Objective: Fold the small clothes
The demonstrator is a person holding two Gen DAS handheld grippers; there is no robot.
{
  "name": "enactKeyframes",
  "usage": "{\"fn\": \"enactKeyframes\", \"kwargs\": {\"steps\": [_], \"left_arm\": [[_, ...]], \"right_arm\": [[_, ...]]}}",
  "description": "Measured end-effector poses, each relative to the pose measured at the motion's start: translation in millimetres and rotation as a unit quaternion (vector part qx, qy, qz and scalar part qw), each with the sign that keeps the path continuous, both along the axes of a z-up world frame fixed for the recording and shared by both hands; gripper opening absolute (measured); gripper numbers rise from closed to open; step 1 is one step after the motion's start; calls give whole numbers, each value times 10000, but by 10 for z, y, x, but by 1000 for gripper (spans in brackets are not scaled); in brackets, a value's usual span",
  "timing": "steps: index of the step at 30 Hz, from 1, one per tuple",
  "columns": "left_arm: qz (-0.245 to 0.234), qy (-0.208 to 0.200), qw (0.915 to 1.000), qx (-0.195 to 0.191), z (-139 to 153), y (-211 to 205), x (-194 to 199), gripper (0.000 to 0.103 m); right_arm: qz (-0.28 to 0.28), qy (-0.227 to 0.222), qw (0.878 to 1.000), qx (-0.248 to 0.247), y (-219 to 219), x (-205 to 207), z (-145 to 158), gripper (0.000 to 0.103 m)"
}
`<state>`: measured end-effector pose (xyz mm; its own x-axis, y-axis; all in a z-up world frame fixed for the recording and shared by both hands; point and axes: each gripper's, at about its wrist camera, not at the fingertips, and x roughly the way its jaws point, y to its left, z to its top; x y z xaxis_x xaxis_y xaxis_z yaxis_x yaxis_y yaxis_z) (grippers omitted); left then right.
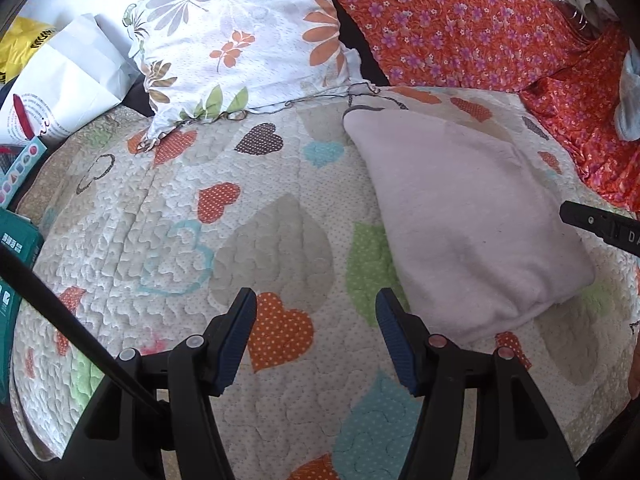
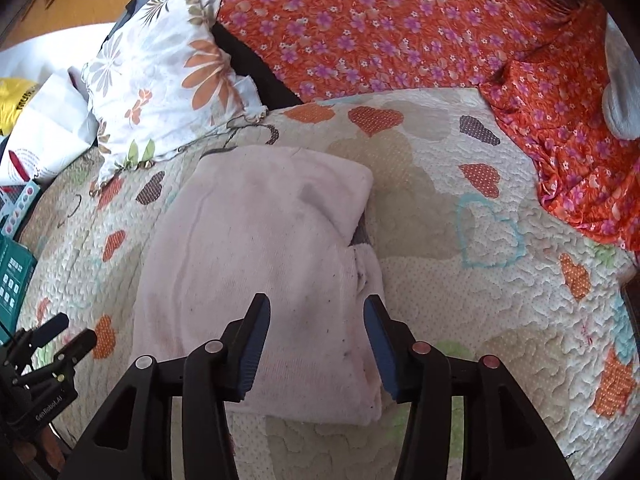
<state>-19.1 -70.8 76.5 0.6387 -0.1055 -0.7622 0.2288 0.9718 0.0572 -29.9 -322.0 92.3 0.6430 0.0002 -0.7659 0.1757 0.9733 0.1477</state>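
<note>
A pale pink small garment [image 2: 256, 264] lies folded flat on the heart-patterned quilt [image 2: 480, 300]. In the left wrist view the garment [image 1: 460, 216] lies to the right of my left gripper [image 1: 316, 312], which is open and empty over the bare quilt [image 1: 180, 208]. My right gripper [image 2: 316, 316] is open and empty, held just above the near part of the garment. One finger of the right gripper [image 1: 596, 224] shows at the right edge of the left wrist view. The left gripper [image 2: 60, 340] shows at the lower left of the right wrist view.
A floral pillow [image 1: 240, 40] lies at the far left of the quilt. An orange flowered sheet [image 1: 480, 20] covers the back and right. A white paper bag [image 1: 68, 80], a yellow bag [image 1: 24, 44] and green boxes [image 1: 16, 248] sit at the left edge.
</note>
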Motion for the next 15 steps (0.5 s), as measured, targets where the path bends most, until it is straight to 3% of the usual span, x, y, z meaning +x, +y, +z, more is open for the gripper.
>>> {"fn": "enactKeyframes", "kwargs": {"steps": [11, 15], "left_arm": [[33, 233, 9996, -137, -56, -37, 85, 62], [97, 555, 9960, -691, -87, -7, 239, 66]], "right_arm": [[-83, 62, 9999, 65, -60, 64, -61, 56], [-263, -65, 9995, 183, -206, 76, -32, 69]]}}
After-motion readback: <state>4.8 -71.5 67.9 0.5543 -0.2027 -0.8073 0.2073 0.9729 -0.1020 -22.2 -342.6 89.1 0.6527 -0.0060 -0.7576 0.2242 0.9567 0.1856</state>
